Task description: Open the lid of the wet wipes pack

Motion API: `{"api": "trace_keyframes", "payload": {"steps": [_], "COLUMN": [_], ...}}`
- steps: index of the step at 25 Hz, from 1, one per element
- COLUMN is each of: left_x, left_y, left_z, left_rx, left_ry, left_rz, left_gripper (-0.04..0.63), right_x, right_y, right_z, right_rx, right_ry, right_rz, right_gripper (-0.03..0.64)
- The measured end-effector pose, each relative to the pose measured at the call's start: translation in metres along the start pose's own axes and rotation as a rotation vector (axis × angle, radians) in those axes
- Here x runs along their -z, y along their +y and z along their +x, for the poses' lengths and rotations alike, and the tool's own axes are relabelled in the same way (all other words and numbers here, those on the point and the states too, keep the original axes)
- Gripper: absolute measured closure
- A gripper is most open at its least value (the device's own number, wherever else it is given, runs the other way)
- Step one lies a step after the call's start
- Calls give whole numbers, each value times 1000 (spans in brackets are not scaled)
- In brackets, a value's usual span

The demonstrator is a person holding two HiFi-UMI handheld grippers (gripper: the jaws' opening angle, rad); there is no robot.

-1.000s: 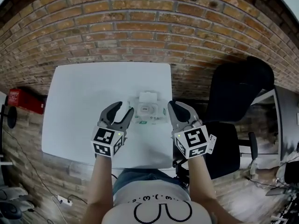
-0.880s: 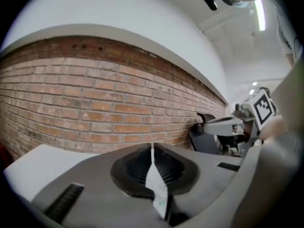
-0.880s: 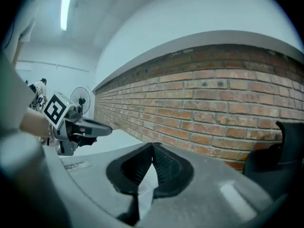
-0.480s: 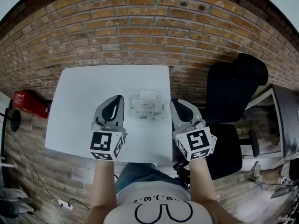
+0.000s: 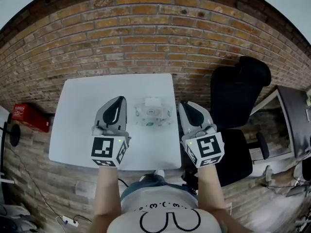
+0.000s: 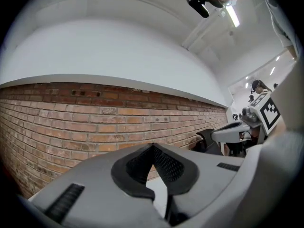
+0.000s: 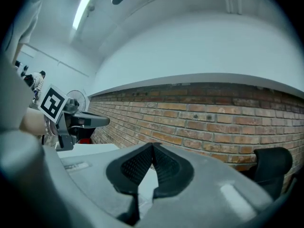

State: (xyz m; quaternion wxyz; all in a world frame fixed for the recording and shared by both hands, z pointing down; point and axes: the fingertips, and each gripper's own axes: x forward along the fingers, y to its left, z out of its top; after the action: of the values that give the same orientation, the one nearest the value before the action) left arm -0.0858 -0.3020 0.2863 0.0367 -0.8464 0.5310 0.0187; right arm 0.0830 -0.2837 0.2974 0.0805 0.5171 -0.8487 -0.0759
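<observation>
The wet wipes pack (image 5: 152,113) lies flat on the white table (image 5: 82,110), its white lid flipped up at the far end. My left gripper (image 5: 118,101) hangs in the air to the left of the pack, shut with nothing in it. My right gripper (image 5: 185,107) is held to the right of the pack, also shut and empty. In the left gripper view the left gripper (image 6: 152,148) has its pads meeting at the tip, pointing level at the brick wall. The right gripper (image 7: 152,147) looks the same in the right gripper view. The pack is hidden in both gripper views.
A brick wall (image 5: 146,38) runs behind the table. A black office chair (image 5: 238,96) stands to the right of the table, close to my right gripper. A red box (image 5: 26,115) sits on the floor at the left.
My left gripper, open a second ago, has shut with nothing in it. Both grippers have lifted away from the table, and the pack stays where it was.
</observation>
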Motion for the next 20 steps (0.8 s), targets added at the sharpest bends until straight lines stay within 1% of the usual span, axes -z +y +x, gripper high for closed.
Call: {"api": "trace_keyframes", "payload": {"steps": [7,12,20], "left_x": [-22,-26,-26], "left_y": [9,5,7], "left_z": [-9,-11,-15], "left_rx": [11,21,21], "left_ry": [-49,-64,-69], "left_rz": [26,36,21], "left_gripper": [597,597,597], "right_x": [-28,-27,-26], "right_y": [5,4,6], "right_z": [-9,-15,-16], "right_rx": [53,67,71], "right_ry": [-59,-51,-43], "right_rz": [-17,-26,-18], "right_gripper": [618,618,618]}}
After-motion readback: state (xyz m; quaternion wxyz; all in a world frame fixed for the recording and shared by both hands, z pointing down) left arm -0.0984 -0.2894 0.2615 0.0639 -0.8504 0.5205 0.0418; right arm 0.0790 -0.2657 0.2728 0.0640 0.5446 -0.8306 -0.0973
